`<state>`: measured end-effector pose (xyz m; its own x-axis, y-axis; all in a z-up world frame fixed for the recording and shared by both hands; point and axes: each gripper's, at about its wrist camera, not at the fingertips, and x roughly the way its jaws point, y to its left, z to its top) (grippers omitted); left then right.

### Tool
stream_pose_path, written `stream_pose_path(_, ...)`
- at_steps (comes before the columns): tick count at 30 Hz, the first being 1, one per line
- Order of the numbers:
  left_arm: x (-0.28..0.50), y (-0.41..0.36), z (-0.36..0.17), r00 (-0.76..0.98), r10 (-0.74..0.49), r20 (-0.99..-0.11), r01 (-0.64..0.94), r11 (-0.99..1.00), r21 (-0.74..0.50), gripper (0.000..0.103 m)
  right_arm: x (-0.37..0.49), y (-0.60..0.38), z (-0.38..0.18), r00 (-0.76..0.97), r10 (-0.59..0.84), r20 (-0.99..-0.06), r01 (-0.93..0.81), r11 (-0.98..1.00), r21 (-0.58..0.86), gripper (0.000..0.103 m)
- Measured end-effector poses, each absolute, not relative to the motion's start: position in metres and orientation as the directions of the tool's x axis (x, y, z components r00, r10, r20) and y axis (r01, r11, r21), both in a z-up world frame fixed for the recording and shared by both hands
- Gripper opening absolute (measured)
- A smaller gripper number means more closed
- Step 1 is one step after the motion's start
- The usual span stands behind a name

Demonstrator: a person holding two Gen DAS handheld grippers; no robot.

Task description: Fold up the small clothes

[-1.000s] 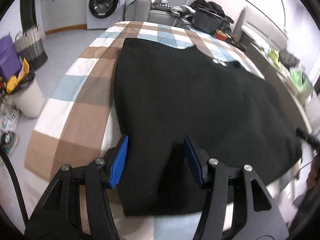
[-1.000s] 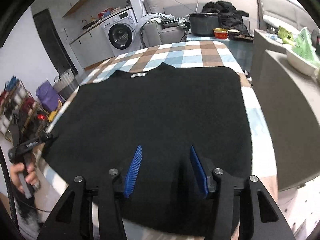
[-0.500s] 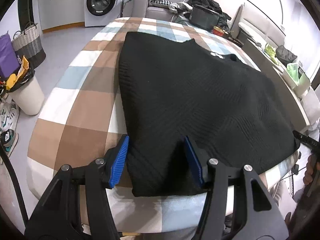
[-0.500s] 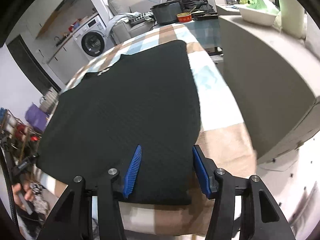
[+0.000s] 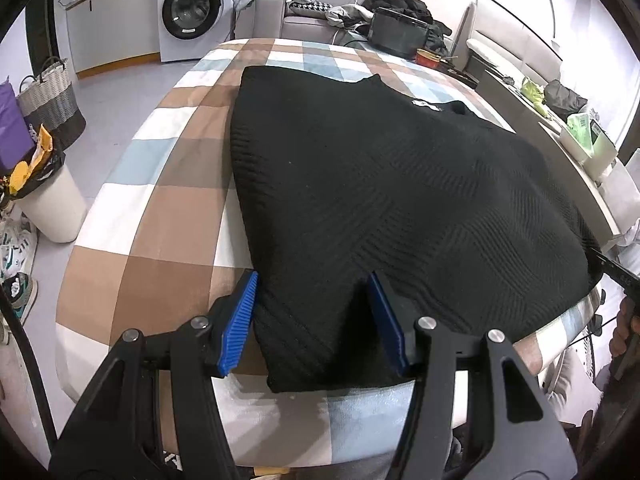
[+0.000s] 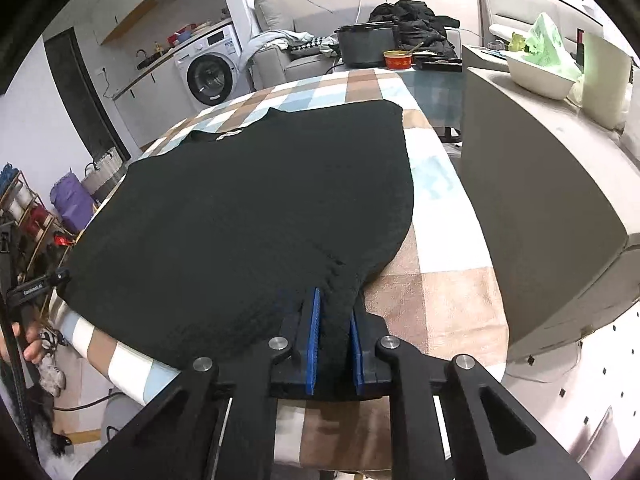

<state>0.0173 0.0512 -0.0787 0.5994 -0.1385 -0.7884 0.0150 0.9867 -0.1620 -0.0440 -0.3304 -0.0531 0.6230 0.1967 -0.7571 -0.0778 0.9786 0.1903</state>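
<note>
Right hand-held gripper (image 6: 334, 344) of mine has just been closing, and its blue pads (image 6: 313, 340) now pinch a bunched fold at the near corner of the black knitted garment (image 6: 248, 216), low and centre in the right wrist view. From the pinch the cloth puckers upward toward the middle of the frame.

My left hand-held gripper (image 5: 314, 320) stands with its jaws apart at the garment's other near corner, bottom centre of the left wrist view. One blue pad (image 5: 239, 322) sits just outside the garment's left edge and the other lies over the black cloth; the corner is between them, but they do not press on it.

The garment (image 5: 392, 200) lies spread flat on the counter's checked cloth (image 5: 160, 220) of brown, white and pale blue squares, filling the middle of both frames, with its collar and a small white label (image 5: 426, 105) toward the far side.

Beyond the counter, in the upper left of both frames, stands a white washing machine (image 6: 210, 74). A dark pot (image 6: 366, 46) and a red bowl (image 6: 398, 60) sit at the top centre of the right wrist view.
</note>
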Motion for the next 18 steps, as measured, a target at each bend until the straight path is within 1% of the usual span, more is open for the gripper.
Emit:
stream_pose_path(1,0.018,0.053,-0.079,0.597,-0.145,-0.789,0.013,0.985,-0.171,0.053,-0.042,-0.331,-0.054,0.625,0.173,-0.761,-0.067,0.983,0.169,0.012)
stream_pose_path(5,0.018,0.055,-0.079,0.593,-0.152,-0.791,0.015,0.984,-0.178,0.053,-0.039,-0.336,-0.056,0.623,0.169,-0.764,-0.049,0.983,0.178,0.012)
stream_pose_path(9,0.016,0.055,-0.075,0.586,-0.172,-0.792,0.041,0.982,-0.183,0.053,-0.034,-0.347,-0.057,0.626,0.219,-0.749,-0.03,0.966,0.258,0.013)
stream_pose_path(11,0.013,0.055,-0.071,0.584,-0.187,-0.79,0.06,0.981,-0.187,0.053,-0.033,-0.352,-0.057,0.621,0.261,-0.74,-0.028,0.95,0.311,0.016)
stream_pose_path(14,0.011,0.056,-0.068,0.578,-0.208,-0.789,0.089,0.977,-0.193,0.053,-0.034,-0.353,-0.054,0.632,0.287,-0.72,-0.044,0.941,0.336,0.017)
stream_pose_path(16,0.012,0.055,-0.073,0.559,-0.235,-0.795,0.104,0.971,-0.214,0.053,-0.034,-0.354,-0.054,0.633,0.309,-0.71,-0.049,0.931,0.361,0.022)
stream_pose_path(18,0.013,0.054,-0.077,0.55,-0.246,-0.799,0.105,0.969,-0.226,0.053,-0.034,-0.352,-0.054,0.631,0.314,-0.71,-0.051,0.929,0.365,0.025)
